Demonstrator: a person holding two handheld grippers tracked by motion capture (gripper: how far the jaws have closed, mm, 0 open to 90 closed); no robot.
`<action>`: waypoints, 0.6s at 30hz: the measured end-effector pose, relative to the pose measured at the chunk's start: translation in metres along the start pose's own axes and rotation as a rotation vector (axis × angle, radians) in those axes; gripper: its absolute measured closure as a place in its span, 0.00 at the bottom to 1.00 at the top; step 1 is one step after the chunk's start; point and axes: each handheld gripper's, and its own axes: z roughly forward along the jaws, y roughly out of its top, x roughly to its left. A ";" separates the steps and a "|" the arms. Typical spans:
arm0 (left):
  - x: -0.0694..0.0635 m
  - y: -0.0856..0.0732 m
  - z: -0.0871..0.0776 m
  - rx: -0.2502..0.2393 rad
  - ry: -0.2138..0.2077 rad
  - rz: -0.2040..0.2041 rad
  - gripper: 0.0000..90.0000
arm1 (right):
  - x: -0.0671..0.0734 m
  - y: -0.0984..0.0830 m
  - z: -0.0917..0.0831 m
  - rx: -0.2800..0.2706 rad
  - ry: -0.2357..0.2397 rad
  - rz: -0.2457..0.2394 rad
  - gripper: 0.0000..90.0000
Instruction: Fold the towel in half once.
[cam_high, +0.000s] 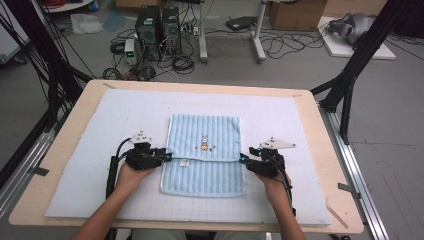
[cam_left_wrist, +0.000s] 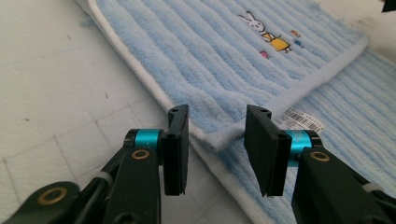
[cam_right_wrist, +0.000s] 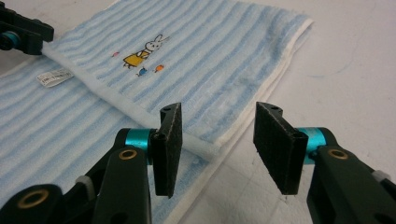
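Two grippers flank the folded blue towel (cam_high: 204, 152) on the table (cam_high: 65, 145). Left gripper (cam_high: 167, 156), jaws apart, straddles its folded corner, seemingly not pinching; right gripper (cam_high: 243, 159) stands parted at the opposite corner.

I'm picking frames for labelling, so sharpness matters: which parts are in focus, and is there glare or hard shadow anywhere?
High view: even, soft light, no glare, the towel a little soft. Left gripper view: the fingers and the folded hem between them are sharp, the rabbit picture slightly soft. Right gripper view: the fingers are crisp, the towel's far edge blurs; shadows are faint.
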 end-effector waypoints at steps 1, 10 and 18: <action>-0.001 0.000 0.000 0.001 0.005 0.004 0.72 | 0.000 0.000 0.000 -0.002 0.003 -0.003 0.57; -0.005 0.002 -0.004 -0.029 0.031 0.064 0.93 | 0.001 0.000 0.001 0.002 0.002 -0.003 0.57; -0.004 0.002 -0.007 -0.065 -0.003 0.066 0.92 | 0.000 0.000 0.001 0.004 0.002 -0.004 0.57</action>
